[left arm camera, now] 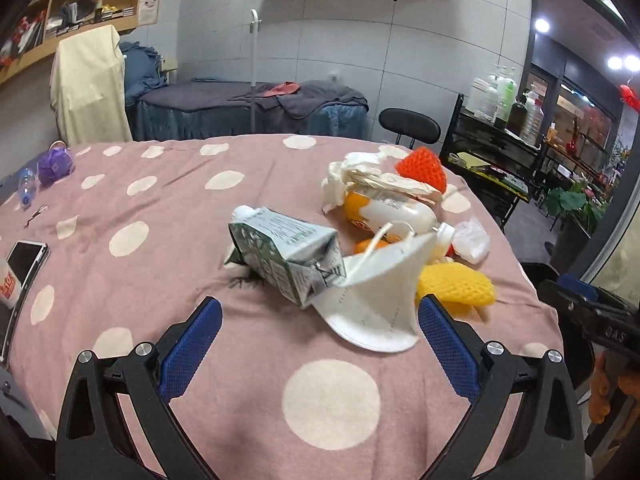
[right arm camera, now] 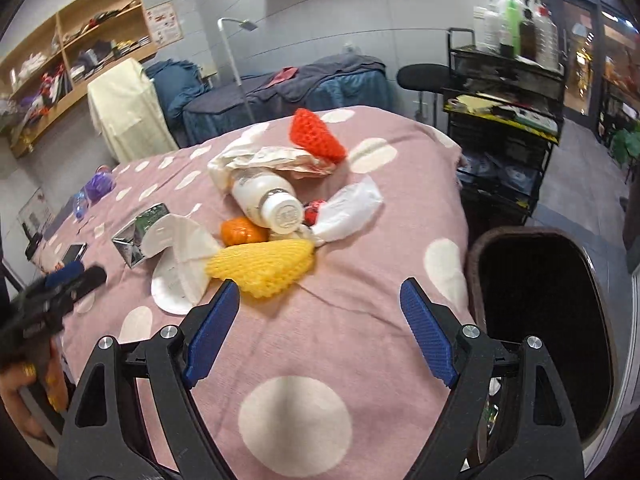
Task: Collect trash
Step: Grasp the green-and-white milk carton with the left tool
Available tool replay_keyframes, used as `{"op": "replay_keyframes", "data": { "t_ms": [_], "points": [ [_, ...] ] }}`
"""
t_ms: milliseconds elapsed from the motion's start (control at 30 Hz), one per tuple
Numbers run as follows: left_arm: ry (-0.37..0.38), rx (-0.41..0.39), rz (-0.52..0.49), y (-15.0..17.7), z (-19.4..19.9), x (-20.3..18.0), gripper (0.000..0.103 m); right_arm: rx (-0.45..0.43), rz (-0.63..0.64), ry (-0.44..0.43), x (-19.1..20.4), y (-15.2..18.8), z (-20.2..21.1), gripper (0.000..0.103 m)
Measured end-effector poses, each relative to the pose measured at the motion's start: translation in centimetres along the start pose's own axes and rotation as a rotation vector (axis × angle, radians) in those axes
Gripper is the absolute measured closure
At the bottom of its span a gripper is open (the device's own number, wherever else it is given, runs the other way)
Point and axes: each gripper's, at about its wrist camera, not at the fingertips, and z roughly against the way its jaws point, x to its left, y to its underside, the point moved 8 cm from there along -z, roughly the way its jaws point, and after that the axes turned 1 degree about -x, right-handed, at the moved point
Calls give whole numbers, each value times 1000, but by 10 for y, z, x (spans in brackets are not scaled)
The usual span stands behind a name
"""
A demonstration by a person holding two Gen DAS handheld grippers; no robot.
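Trash heaped near the far right part of the polka-dot surface [right arm camera: 360, 240], close beside the dark bin [right arm camera: 540, 320] standing off its right edge, probably so that each piece needs only a short carry over the rim. Left gripper [left arm camera: 320, 332] low over the cloth, fingers spread wide and pinching nothing, white face mask [left arm camera: 380, 304] lying just ahead between the tips, a crushed green carton [left arm camera: 288, 256] resting on the mask's far edge. Right gripper [right arm camera: 320, 328] likewise spread and empty, yellow foam fruit net [right arm camera: 264, 268] just beyond its left finger. Behind these: a white bottle [right arm camera: 264, 200], an orange [right arm camera: 244, 232], crumpled paper wrapping [right arm camera: 272, 160], a red foam net [right arm camera: 316, 136], a white plastic scrap [right arm camera: 352, 204]. Bare cloth in front of both grippers, open room for approach. Phone [left arm camera: 26, 258] far left, well apart from the pile.
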Motion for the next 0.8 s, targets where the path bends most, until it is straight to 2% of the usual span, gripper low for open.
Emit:
{"op": "replay_keyframes", "data": {
  "t_ms": [267,400,500,633,700,800],
  "points": [
    [27,152,72,-44,-51,33,8,19,78,-12,22,-2,-9,21],
    [44,293,131,-52,-83,41,12,41,77,-16,23,5,-12,21],
    [36,402,131,-52,-104,45,16,57,76,-23,25,12,-15,21],
    [88,578,166,-37,-128,39,20,76,79,-20,27,18,-20,21],
    [82,620,169,-28,-134,39,24,82,77,-25,28,20,-21,21],
    [65,632,184,-17,-135,45,33,72,84,-30,32,17,-20,21]
  ]
}}
